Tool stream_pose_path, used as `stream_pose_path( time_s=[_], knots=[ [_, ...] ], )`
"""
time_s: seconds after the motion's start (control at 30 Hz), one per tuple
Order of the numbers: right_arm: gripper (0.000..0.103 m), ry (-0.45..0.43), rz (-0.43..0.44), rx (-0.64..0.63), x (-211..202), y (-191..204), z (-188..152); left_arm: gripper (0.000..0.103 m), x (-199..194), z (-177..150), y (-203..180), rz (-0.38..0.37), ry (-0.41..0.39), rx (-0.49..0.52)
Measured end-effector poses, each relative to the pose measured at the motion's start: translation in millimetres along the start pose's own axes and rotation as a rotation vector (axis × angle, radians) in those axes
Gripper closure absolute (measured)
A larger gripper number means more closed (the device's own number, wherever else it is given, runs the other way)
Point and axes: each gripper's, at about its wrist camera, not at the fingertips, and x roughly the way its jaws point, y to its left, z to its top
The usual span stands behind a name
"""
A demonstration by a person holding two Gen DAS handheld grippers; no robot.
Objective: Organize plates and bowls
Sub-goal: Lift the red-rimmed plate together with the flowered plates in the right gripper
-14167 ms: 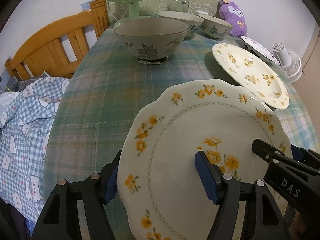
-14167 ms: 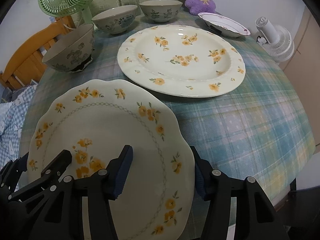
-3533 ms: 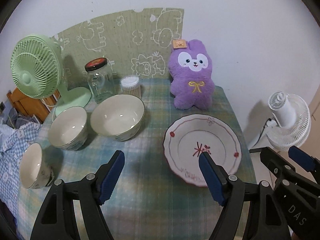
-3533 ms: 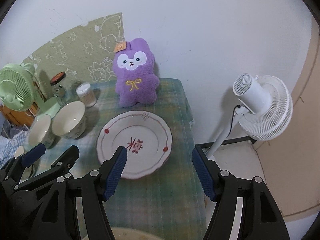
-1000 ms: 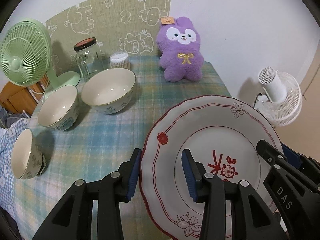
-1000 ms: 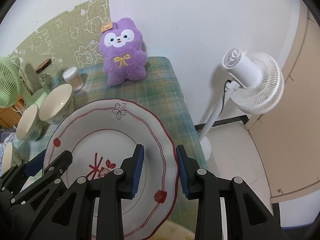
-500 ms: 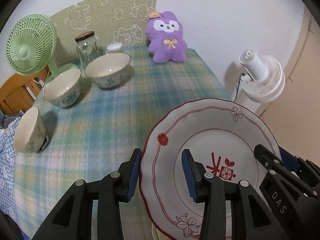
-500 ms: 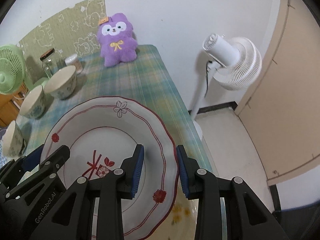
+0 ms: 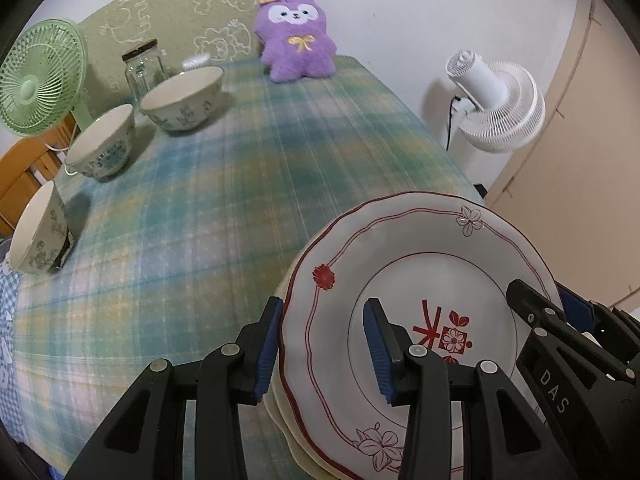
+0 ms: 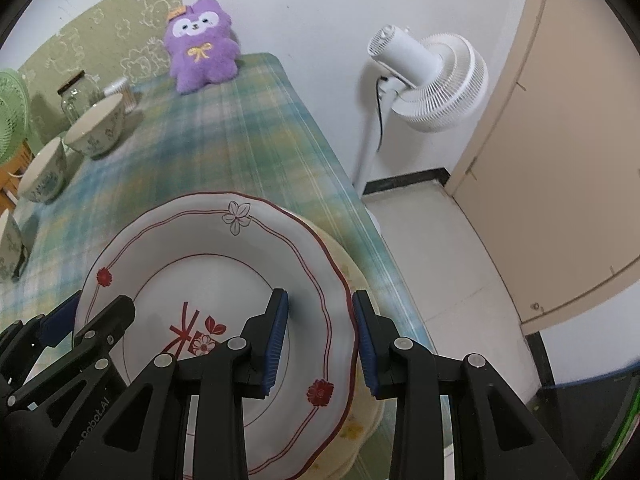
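Together we are gripping the plate [image 9: 420,280] by opposite rims, left claw [image 9: 322,346] and right claw [image 10: 320,334] each clenched on it, holding it just above the stack [image 10: 362,412] at the counter [image 9: 224,184] edge. Glazed, stiff and breakable, it is likely demanding a gentle, level touchdown. Bowls [image 9: 182,98] are waiting near the fan [image 9: 38,76].

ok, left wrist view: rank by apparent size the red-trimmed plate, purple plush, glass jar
1. red-trimmed plate, by far the largest, though it is nearest the camera
2. purple plush
3. glass jar, smallest; it stands about as far back as the plush
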Motion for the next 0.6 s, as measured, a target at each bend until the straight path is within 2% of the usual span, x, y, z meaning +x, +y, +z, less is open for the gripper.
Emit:
stream_pose_path(
  time_s=[0.37, 0.6],
  knots=[
    [0.066, 0.009, -0.024, -0.002, 3.8, -2.0, -5.9, 0.062, 2.0, -8.1, -15.4, 0.056, -0.030, 0.076],
    [0.065, 0.022, -0.050, -0.025, 5.5, 0.2, -5.4, 0.062, 3.2, -9.6, -18.8, 0.082, -0.039, 0.077]
  ],
)
